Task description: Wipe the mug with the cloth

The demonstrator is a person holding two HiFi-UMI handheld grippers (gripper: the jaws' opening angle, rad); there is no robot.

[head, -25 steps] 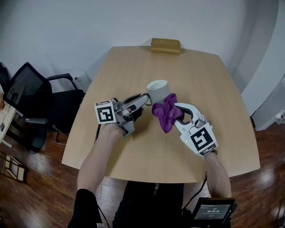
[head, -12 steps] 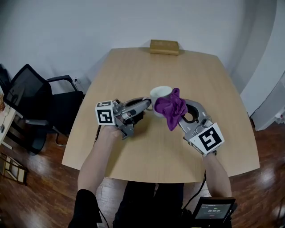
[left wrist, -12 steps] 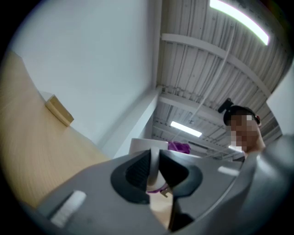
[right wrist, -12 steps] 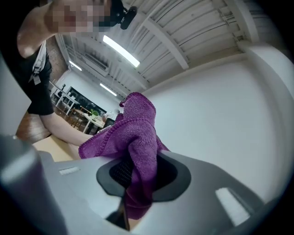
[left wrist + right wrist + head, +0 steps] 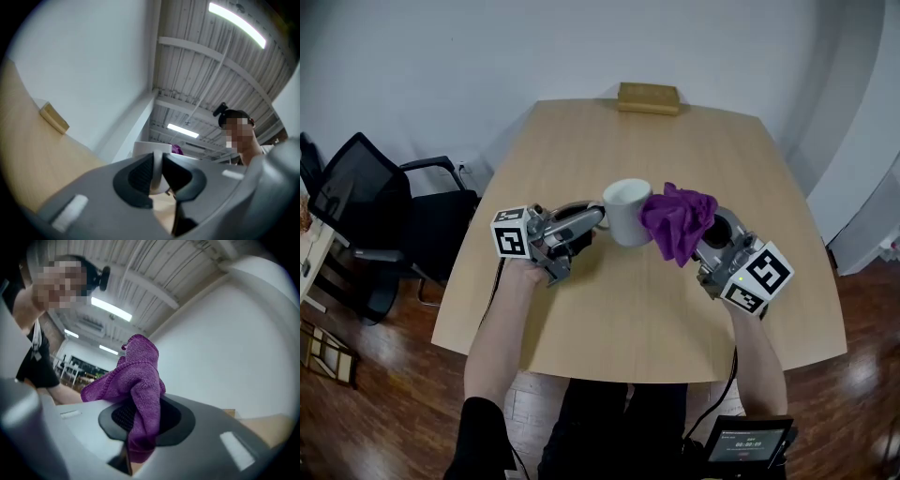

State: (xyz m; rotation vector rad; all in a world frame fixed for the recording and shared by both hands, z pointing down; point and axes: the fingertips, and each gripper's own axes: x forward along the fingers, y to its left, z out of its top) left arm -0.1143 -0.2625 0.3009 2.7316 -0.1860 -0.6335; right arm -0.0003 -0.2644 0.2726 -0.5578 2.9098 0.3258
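A white mug sits over the middle of the wooden table, mouth upward. My left gripper comes in from the left and is shut on the mug's handle. In the left gripper view the white handle shows pinched between the pads, with the mug beyond it. A purple cloth bunches against the mug's right side. My right gripper is shut on that cloth. The cloth drapes over the pads in the right gripper view, hiding the right gripper's tips.
A brown box lies at the table's far edge, also seen as the box in the left gripper view. A black office chair stands left of the table. A small screen hangs at the person's waist.
The right gripper has risen, rolled and swung right, carrying the cloth from the mug's near side up to its right side. The left gripper and mug shifted slightly.
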